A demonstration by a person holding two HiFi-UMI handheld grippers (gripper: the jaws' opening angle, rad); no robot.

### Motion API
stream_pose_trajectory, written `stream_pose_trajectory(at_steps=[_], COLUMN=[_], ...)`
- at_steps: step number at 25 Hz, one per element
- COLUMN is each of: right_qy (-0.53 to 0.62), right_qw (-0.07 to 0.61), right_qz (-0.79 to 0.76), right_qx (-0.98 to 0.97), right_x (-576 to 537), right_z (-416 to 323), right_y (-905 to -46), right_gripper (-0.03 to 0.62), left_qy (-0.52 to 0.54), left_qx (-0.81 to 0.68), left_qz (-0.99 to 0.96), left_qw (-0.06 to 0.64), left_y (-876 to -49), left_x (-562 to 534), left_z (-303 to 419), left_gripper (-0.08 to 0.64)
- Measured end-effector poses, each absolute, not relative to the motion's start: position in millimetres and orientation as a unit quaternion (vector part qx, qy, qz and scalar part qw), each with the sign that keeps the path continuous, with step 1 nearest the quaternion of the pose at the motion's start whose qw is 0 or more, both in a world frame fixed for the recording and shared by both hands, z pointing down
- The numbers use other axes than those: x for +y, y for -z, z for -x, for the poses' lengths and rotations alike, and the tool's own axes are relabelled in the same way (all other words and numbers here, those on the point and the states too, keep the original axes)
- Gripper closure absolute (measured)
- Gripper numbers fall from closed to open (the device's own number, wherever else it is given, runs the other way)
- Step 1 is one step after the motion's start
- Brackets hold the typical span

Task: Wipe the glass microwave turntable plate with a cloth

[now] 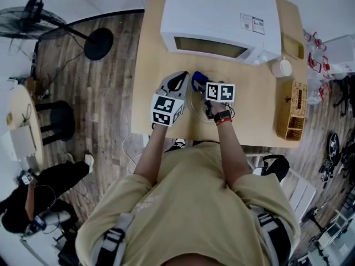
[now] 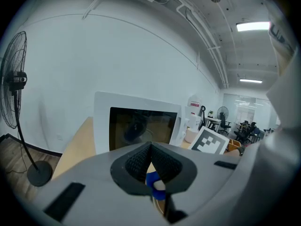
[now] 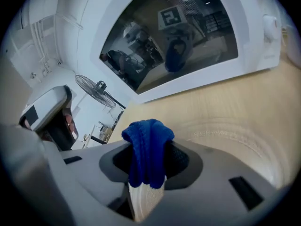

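Observation:
The clear glass turntable plate (image 3: 235, 135) lies flat on the wooden table (image 1: 150, 82) in front of the white microwave (image 1: 219, 15). In the head view only a sliver of the plate (image 1: 195, 105) shows between the two grippers. My right gripper (image 3: 146, 160) is shut on a bunched blue cloth (image 3: 146, 142), held low over the plate's near part. From the head view the cloth (image 1: 198, 81) pokes out ahead of the right gripper (image 1: 199, 86). My left gripper (image 2: 150, 160) has its pads meeting at the tips and sits just left of the plate (image 1: 178, 82).
The microwave door (image 3: 178, 41) is closed and close ahead. A wicker basket (image 1: 292, 110) and a white cup (image 1: 282, 67) stand at the table's right. A floor fan (image 1: 33, 21), a black stool (image 1: 55, 121) and a seated person (image 1: 33, 204) are off to the left.

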State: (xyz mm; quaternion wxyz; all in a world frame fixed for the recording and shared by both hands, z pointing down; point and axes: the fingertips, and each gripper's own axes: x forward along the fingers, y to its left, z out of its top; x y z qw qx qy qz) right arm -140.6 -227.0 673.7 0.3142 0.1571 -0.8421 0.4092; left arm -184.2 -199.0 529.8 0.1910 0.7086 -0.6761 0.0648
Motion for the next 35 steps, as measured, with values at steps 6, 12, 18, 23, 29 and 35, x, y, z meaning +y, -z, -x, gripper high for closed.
stream_pose_trajectory(at_steps=[6,12,18,23,29,35], right_qy=[-0.414,-0.391,-0.38,-0.389,-0.404,-0.418], right_qw=[0.321,0.334,0.343,0.341,0.328,0.321], right_qz=[-0.147,-0.159,-0.152,-0.15,-0.157,-0.166], right_qx=[-0.839,-0.843,-0.845,-0.843,-0.839,-0.834], right_x=[-230.4,-236.0,-236.8,-239.5,-244.0,-248.6], right_z=[142.5,137.2,135.7,132.5,125.3,118.7], right_y=[-685.2,-689.9,-692.1,-692.7,-693.4,-693.6], right_gripper=[0.446,0.446,0.446,0.447,0.448,0.451], left_qy=[-0.073,-0.073,-0.075,-0.077,-0.08,-0.082], left_qx=[-0.673,-0.671,-0.671,-0.669,-0.664,-0.657], left_qz=[-0.708,-0.709,-0.707,-0.708,-0.712,-0.718], left_qw=[0.203,0.205,0.211,0.211,0.216,0.215], left_y=[-542.8,-549.1,-557.6,-560.6,-564.5,-565.7], left_x=[-202.0,-208.7,-214.1,-219.3,-223.7,-228.6], left_z=[181.0,175.5,169.6,164.5,156.3,148.0], left_gripper=[0.541,0.541,0.541,0.541,0.541,0.541])
